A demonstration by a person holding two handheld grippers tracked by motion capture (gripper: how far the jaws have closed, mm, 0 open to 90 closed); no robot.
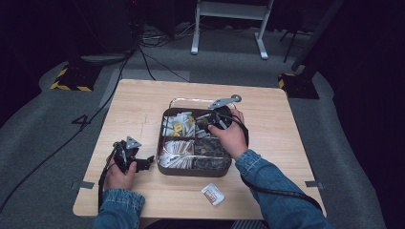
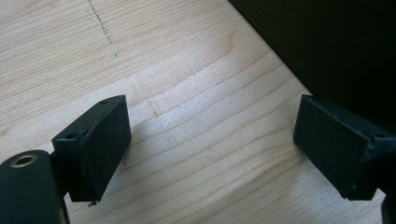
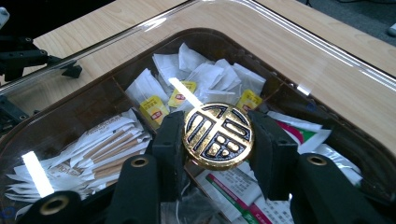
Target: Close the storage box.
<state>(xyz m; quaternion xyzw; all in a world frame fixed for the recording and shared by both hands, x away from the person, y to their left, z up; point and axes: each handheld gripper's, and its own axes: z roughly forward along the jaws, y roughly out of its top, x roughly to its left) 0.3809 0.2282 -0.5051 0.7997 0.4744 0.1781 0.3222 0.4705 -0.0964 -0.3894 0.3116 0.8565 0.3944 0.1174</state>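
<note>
A brown box (image 1: pixel 191 171) split into compartments stands mid-table. My right gripper (image 3: pixel 217 127) is shut on the round gold knob (image 3: pixel 217 137) of a clear lid (image 3: pixel 303 44), which hangs tilted over the box. In the high view this right gripper (image 1: pixel 213 121) is above the box's far right compartment, and the lid's far edge (image 1: pixel 191 100) shows behind the box. Left of the box, my left gripper (image 1: pixel 143 163) lies low on the table. Its jaws (image 2: pixel 212 116) stand open over bare wood, with the box's dark wall (image 2: pixel 336 46) just beyond.
The box holds white tea bags (image 3: pixel 196 77), paper-wrapped sticks (image 3: pixel 105 142) and flat packets (image 3: pixel 243 193). A small sachet (image 1: pixel 213 193) lies on the wooden table (image 1: pixel 143 105) near the front edge. Cables and a stand sit on the floor behind.
</note>
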